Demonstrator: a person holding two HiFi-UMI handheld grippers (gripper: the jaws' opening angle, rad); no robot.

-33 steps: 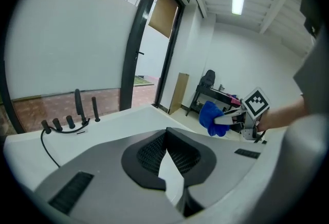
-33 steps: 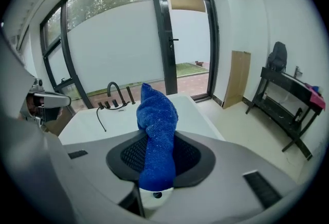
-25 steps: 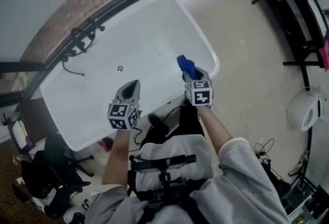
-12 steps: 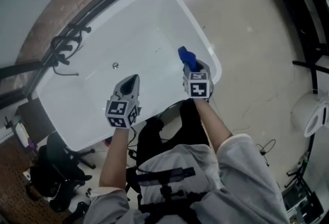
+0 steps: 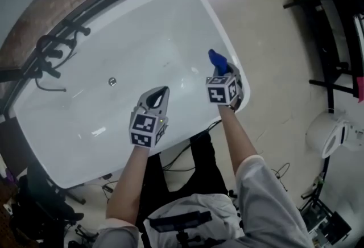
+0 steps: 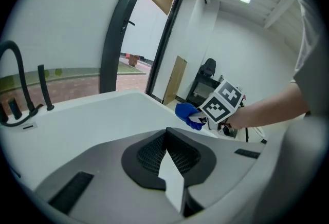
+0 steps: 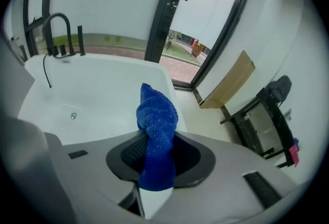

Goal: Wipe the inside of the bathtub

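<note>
Moved further in over the bathtub (image 5: 148, 36) since a second ago, with right gripper (image 5: 220, 69) clamped on the bunched middle of the blue cloth (image 5: 216, 60), likely soft and light, above its right end, and left gripper (image 5: 161, 94) closed, empty.

jaws hide lower end of blue cloth (image 7: 156, 120).

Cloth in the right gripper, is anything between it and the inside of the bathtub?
Nothing visible does. The cloth, clamped in the right gripper, hangs above the bathtub, and only the drain shows on its white inside.
</note>
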